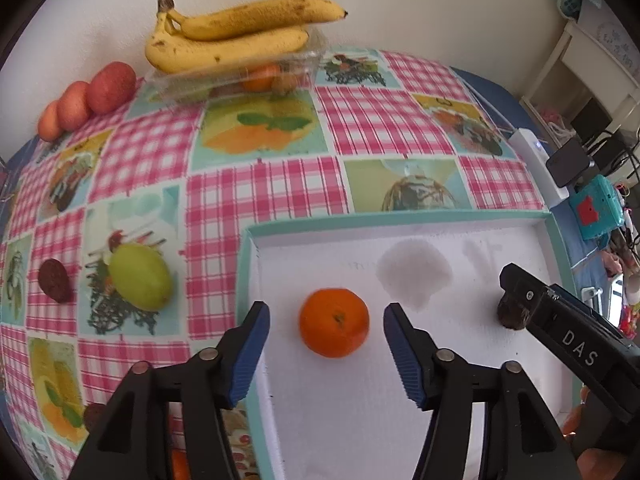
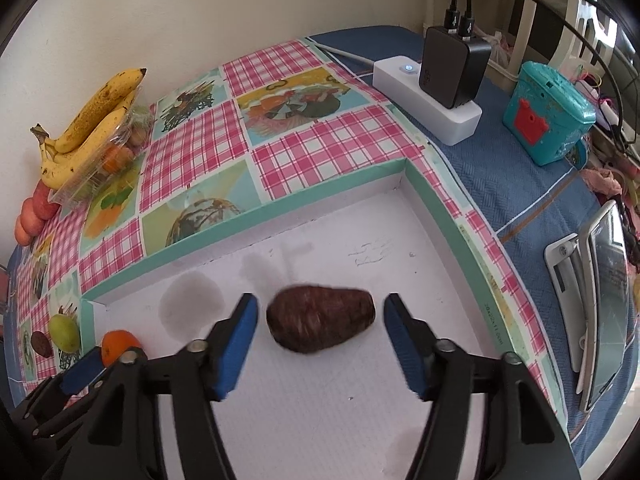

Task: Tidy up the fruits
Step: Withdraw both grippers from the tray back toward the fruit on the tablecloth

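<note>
A white tray with a teal rim lies on the checked tablecloth. An orange mandarin rests on its floor between the open fingers of my left gripper, not touched; it also shows in the right wrist view. A brown scaly fruit lies in the tray between the open fingers of my right gripper, not touched; it also shows in the left wrist view. Outside the tray lie a green fruit and a dark brown fruit.
Bananas sit on a clear plastic box of fruit by the wall, with red apples to its left. A white power strip with a charger, a teal toy box and a phone stand lie right of the tray.
</note>
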Available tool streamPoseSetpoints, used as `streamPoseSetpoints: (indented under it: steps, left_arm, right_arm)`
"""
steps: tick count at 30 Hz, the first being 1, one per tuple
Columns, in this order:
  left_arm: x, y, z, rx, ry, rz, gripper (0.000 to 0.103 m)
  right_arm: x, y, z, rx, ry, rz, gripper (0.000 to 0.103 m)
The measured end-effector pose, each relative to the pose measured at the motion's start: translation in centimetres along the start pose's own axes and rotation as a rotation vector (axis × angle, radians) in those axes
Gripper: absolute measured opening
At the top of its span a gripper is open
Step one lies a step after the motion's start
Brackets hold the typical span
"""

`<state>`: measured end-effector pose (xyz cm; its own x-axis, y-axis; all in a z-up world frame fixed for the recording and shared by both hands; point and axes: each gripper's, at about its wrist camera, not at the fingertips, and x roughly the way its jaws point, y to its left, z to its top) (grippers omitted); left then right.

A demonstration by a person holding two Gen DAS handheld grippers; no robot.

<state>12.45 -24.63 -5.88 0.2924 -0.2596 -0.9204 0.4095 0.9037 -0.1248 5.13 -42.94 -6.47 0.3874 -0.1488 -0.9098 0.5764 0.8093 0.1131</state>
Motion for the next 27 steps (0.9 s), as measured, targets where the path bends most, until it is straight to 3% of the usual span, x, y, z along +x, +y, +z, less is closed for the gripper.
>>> streamPoseSetpoints:
  steps: [2,5,7,10,20,27]
  left_arm:
    - [-0.6,0.5,0.3,-0.017,-0.01,0.017,0.073]
    - [-1.6,1.4,0.7,-0.041,-0.024,0.051,0.079]
    - [-2.0,2.0,1.0,-0.049,-0.034,0.066,0.081]
    - [-2.9,2.9,1.3,-0.058,-0.062,0.106,0.103]
    - [-4.2,5.0,1.5,-0.095,-0.101,0.168,0.103]
    - [-4.6,5.4,1.4,-0.105,-0.088,0.15,0.103]
  right_arm:
    - [-0.2,0.0,0.1,-0.003,-0.004,0.004,0.071]
    - [-0.6,0.1,0.2,-0.01,-0.021,-0.004,0.084]
    - [-1.0,0.2,0.3,-0.018,-0.038,-0.008,0.085]
    - [-1.6,0.3,0.4,-0.027,-0.069,-0.013,0.096]
    - [-2.2,0.8,0.6,0.009,-0.11,0.044,0.096]
    - [-3.4,2.5,0.1,-0.113,-0.171,-0.004,0.096]
